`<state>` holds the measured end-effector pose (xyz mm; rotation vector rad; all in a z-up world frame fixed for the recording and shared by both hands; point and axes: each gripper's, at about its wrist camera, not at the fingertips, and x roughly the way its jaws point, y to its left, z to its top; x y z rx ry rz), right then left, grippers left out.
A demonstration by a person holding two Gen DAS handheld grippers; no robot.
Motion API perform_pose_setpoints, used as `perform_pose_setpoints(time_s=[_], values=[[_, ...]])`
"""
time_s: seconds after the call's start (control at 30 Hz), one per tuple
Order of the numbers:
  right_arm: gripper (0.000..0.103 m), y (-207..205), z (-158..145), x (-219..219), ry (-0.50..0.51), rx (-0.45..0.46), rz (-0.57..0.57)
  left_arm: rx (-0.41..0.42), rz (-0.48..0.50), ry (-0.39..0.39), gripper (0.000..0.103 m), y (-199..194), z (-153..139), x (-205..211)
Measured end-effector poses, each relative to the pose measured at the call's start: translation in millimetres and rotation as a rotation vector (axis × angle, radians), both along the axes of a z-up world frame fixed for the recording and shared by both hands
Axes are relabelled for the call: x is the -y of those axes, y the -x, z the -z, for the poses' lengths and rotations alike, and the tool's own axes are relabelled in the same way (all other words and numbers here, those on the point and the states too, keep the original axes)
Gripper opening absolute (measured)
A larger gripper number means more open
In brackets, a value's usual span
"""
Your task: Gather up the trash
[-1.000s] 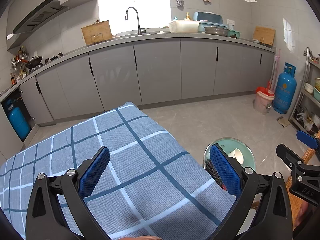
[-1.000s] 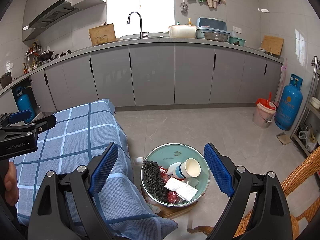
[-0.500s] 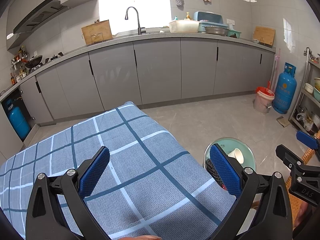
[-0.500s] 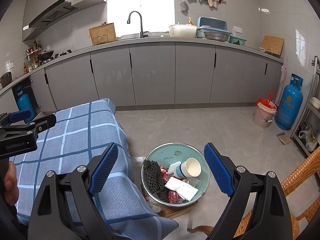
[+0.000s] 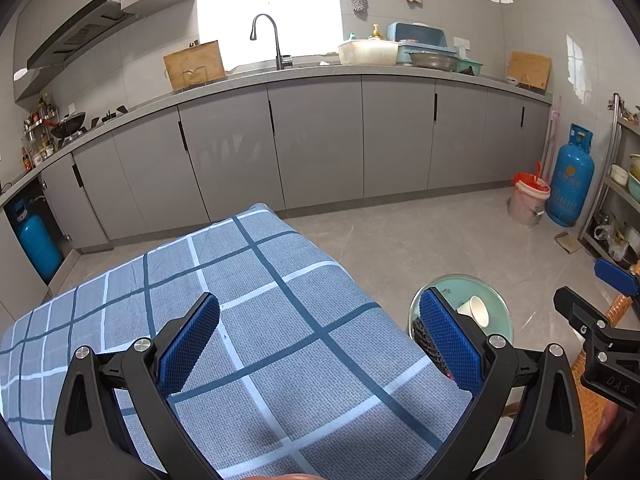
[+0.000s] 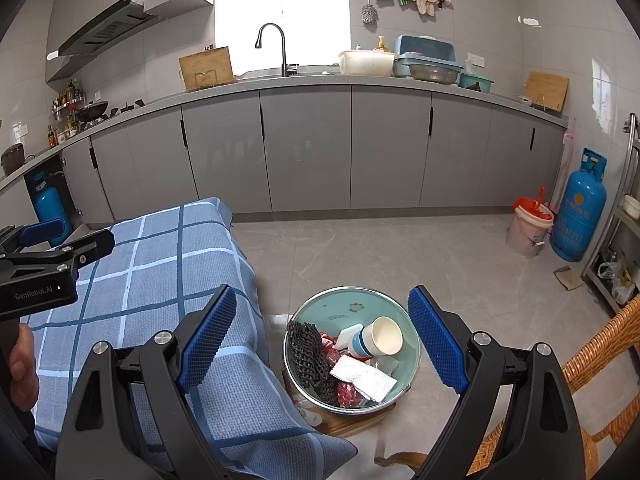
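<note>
A mint-green metal bowl (image 6: pixel 360 306) stands on a low wooden stool beside the table. It holds a paper cup (image 6: pixel 382 338), a black mesh scrubber (image 6: pixel 310 354), a white napkin (image 6: pixel 364 376) and red wrappers (image 6: pixel 348 394). My right gripper (image 6: pixel 320 336) is open and empty, held above the bowl. My left gripper (image 5: pixel 320 340) is open and empty above the blue checked tablecloth (image 5: pixel 260 300). The bowl (image 5: pixel 500 312) also shows in the left wrist view, partly hidden by the right finger.
Grey kitchen cabinets (image 6: pixel 304 148) with a sink run along the back wall. A blue gas cylinder (image 6: pixel 580 208) and a pink bucket (image 6: pixel 528 232) stand at the right. A wicker chair (image 6: pixel 600 344) is at the lower right. A metal shelf (image 5: pixel 624 184) is at the far right.
</note>
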<state>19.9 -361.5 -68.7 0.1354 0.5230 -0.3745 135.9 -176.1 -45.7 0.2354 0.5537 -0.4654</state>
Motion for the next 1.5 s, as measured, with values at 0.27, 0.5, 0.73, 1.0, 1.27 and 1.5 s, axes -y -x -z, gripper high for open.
perform_pose_setpoints(time_s=[0.27, 0.5, 0.73, 1.0, 1.27, 1.5], values=[[0.087, -0.9, -0.9, 0.0, 0.0, 0.0, -0.003, -0.002, -0.002, -0.001, 0.099, -1.8, -0.8, -1.1], [0.087, -3.6, -6.6, 0.6, 0.003, 0.004, -0.01, 0.021, -0.013, 0.002, 0.099, -0.6, -3.0, -3.8], [0.087, -5.6, -11.1, -1.4, 0.007, 0.005, -0.019, 0.066, -0.033, -0.002, 0.099, 2.8, -9.8, -6.2], [0.087, -5.3, -10.5, -1.1, 0.006, 0.003, -0.019, 0.01, -0.044, 0.028, 0.099, -6.6, -10.4, -13.9], [0.087, -5.8, -9.1, -0.3, 0.004, 0.0, -0.02, 0.014, -0.048, 0.025, 0.099, -7.1, -10.0, -13.7], [0.087, -5.8, -6.3, -1.0, 0.0, -0.001, -0.02, 0.031, -0.074, 0.019, 0.099, -6.5, -9.3, -13.7]])
